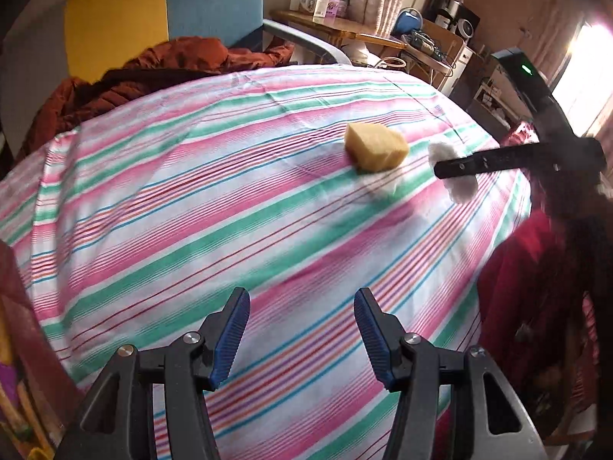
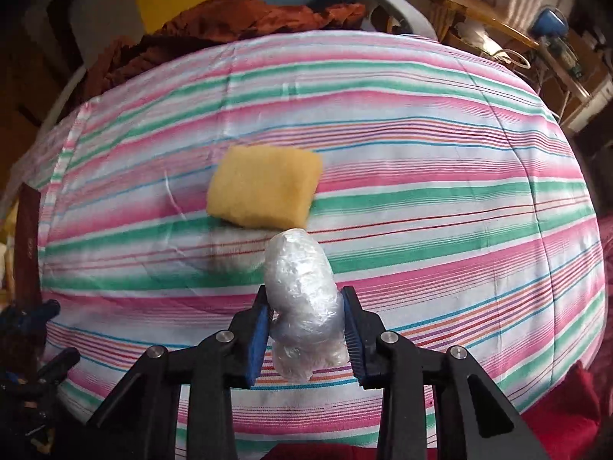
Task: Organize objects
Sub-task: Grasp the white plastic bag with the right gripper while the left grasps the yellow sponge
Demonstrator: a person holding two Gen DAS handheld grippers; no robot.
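Plainly, my left gripper (image 1: 302,335) hangs with its jaws apart and empty over the near part of the striped cloth (image 1: 191,191) that covers the table. Ahead of it, at about one o'clock, lies the yellow sponge (image 1: 375,147); it looks soft and very light, so I judge it would squash under a firm pinch and is best taken across its short sides, gently.

Further right, at two o'clock, my right gripper (image 2: 305,312) has its jaws clamped on a white plastic-wrapped bundle (image 2: 302,295). I judge the bundle light and yielding, with a slick film skin that could slide between the pads; the hold sits at its middle, which seems the safest place.

My left camera shows the right gripper from the side, with the bundle (image 1: 454,170) sticking out above and below one finger, near the sponge but apart from it. My right camera shows what that view hides: both pads pressing the bundle's flanks, and the sponge (image 2: 264,188) lying at twelve o'clock just beyond the bundle's tip.
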